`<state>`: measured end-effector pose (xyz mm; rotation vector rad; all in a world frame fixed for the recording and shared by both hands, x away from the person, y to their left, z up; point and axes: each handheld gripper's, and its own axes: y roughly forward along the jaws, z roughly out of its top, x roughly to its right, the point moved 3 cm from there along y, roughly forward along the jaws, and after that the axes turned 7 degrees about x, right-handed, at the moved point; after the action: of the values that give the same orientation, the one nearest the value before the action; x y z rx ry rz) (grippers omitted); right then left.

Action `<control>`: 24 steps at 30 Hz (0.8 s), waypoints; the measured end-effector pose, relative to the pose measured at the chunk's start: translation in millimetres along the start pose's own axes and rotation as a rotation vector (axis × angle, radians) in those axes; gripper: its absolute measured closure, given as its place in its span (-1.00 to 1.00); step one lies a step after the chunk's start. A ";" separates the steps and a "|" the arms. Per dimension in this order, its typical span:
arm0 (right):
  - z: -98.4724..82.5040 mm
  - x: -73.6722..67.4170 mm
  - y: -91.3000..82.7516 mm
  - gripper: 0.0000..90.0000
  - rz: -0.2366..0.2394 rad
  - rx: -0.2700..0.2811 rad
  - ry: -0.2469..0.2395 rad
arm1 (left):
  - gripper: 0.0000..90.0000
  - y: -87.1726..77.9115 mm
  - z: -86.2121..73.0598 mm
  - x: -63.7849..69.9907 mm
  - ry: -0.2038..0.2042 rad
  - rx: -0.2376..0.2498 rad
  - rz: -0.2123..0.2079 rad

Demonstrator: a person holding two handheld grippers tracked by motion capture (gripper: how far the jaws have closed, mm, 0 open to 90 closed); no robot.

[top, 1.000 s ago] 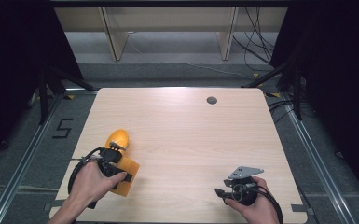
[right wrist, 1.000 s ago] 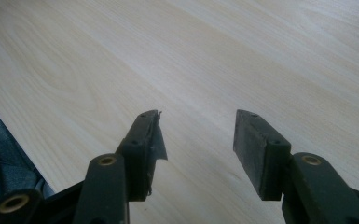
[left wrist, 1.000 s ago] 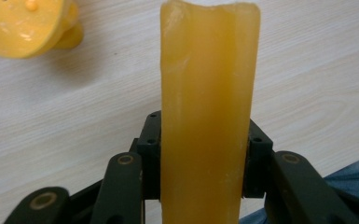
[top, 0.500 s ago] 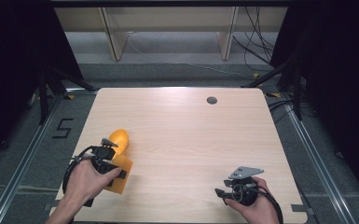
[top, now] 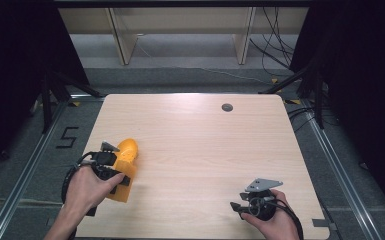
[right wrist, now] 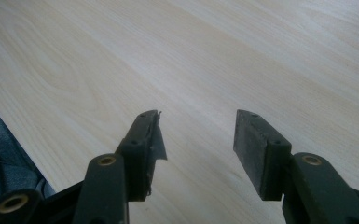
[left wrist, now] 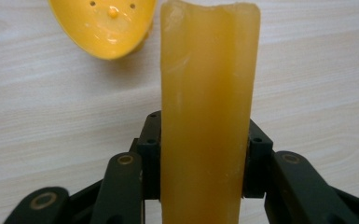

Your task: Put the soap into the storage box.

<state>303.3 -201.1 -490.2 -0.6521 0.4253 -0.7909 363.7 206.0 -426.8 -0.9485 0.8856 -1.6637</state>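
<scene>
light wood table [top: 200,130], rounded corners, small dark round cap [top: 227,107] set near far edge. grey carpet floor [top: 190,80] all round. black figure 5 [top: 66,137] marked on floor left of table. metal rails [top: 25,170] run along floor on both sides. pale wooden shelf unit [top: 180,30] beyond table, two upright legs. black cables [top: 275,45] trail over floor at far right. dark curtains [top: 15,75] hang left and right, black stand legs at their foot. light even, from above.
</scene>
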 end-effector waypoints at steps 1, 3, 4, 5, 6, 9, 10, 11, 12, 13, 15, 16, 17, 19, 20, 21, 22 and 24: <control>0.0 0.1 -0.1 0.13 0.000 0.001 -0.001 | 0.35 -0.5 0.9 -0.6 0.003 -0.006 -0.001; -0.1 0.4 0.1 0.13 -0.001 0.004 -0.002 | 0.35 -0.8 2.4 -1.3 -0.005 0.003 -0.001; -0.2 0.4 0.1 0.13 -0.001 0.005 0.000 | 0.35 -1.3 3.4 -2.2 -0.008 0.003 -0.002; 0.2 0.7 -2.0 0.13 0.004 -0.015 0.002 | 0.35 -2.6 5.4 -4.1 -0.014 0.007 0.003; 0.2 0.7 -2.0 0.13 0.004 -0.015 0.002 | 0.35 -2.6 5.4 -4.1 -0.014 0.007 0.003; 0.5 1.4 -1.8 0.13 0.001 -0.006 -0.004 | 0.35 -4.9 8.5 -7.0 -0.022 0.023 0.015; 0.5 1.4 -1.8 0.13 0.001 -0.006 -0.004 | 0.35 -5.9 9.6 -8.1 -0.025 0.024 0.018; 0.8 1.6 -1.7 0.12 0.002 -0.002 -0.009 | 0.34 -6.9 10.7 -9.2 -0.025 0.025 0.022; 0.8 1.6 -1.7 0.12 0.002 -0.002 -0.009 | 0.34 -7.4 11.8 -10.1 -0.028 0.029 0.023; 0.8 0.0 -2.5 0.13 0.003 -0.011 0.011 | 0.35 -7.9 12.7 -10.8 -0.033 0.032 0.028; 0.9 0.0 -2.6 0.13 0.003 -0.011 0.011 | 0.35 -8.4 14.5 -12.6 -0.037 0.034 0.032; 1.2 0.9 -2.2 0.13 0.003 -0.003 0.000 | 0.35 -8.6 15.3 -13.7 -0.032 0.032 0.035; 1.2 1.1 -2.4 0.13 0.002 -0.003 0.001 | 0.35 -8.2 15.8 -13.9 -0.037 0.037 0.039; 1.1 0.6 -2.7 0.12 0.002 -0.008 0.010 | 0.34 -8.1 17.5 -15.3 -0.037 0.037 0.038; 1.1 0.6 -2.7 0.12 0.002 -0.008 0.010 | 0.35 -8.1 17.5 -15.3 -0.037 0.037 0.038; 1.1 0.7 -2.7 0.12 0.002 -0.007 0.009 | 0.35 -8.2 18.0 -15.6 -0.028 0.041 0.040; 1.2 -0.2 -3.3 0.12 0.002 -0.012 0.021 | 0.35 -8.7 18.7 -15.8 -0.028 0.047 0.034; 1.3 0.0 -3.4 0.12 0.000 -0.009 0.019 | 0.35 -10.4 20.8 -16.3 -0.026 0.054 0.036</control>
<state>302.4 -202.4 -487.0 -0.6535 0.4469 -0.7960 381.7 221.9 -411.5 -0.9105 0.8320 -1.6331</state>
